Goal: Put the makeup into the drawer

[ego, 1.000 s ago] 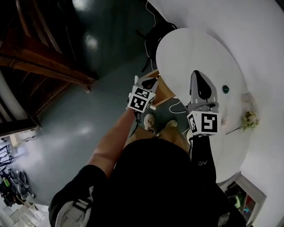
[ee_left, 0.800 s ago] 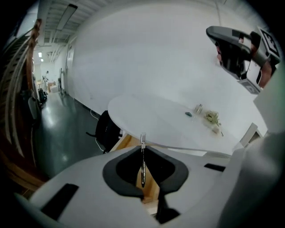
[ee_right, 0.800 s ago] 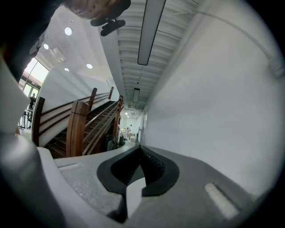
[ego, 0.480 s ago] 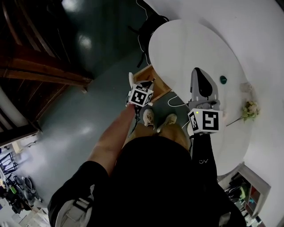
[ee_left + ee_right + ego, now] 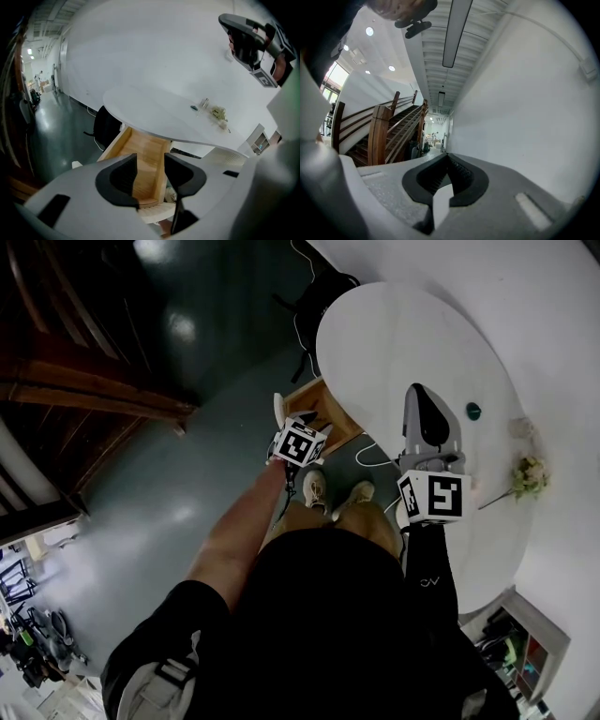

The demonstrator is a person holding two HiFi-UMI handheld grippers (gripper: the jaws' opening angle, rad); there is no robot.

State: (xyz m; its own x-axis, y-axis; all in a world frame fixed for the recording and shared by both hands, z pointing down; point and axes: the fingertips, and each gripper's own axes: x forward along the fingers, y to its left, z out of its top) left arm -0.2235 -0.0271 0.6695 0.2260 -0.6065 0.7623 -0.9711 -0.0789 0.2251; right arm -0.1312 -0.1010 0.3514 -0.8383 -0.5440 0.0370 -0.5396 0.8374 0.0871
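The light wooden drawer (image 5: 317,409) stands pulled out from under the white oval table (image 5: 394,343). My left gripper (image 5: 295,420) hangs over the drawer's near end, pointing down into it. In the left gripper view its jaws (image 5: 150,157) have just been opening and stand apart with nothing between them; the drawer's floor (image 5: 143,161) shows through the gap. I cannot make out any makeup inside the drawer. My right gripper (image 5: 427,418) is held level over the table, its pads (image 5: 461,176) meeting at the tips with nothing in them.
On the table's far side lie a small dark green round thing (image 5: 473,411), a small clear bottle (image 5: 204,102) and a sprig of pale flowers (image 5: 528,474). A black chair (image 5: 323,292) stands beyond the drawer. A wooden staircase (image 5: 84,381) is at the left. The person's feet (image 5: 328,493) are below the drawer.
The left gripper has sunk lower toward the drawer's near end. The right gripper has stayed where it was over the table.
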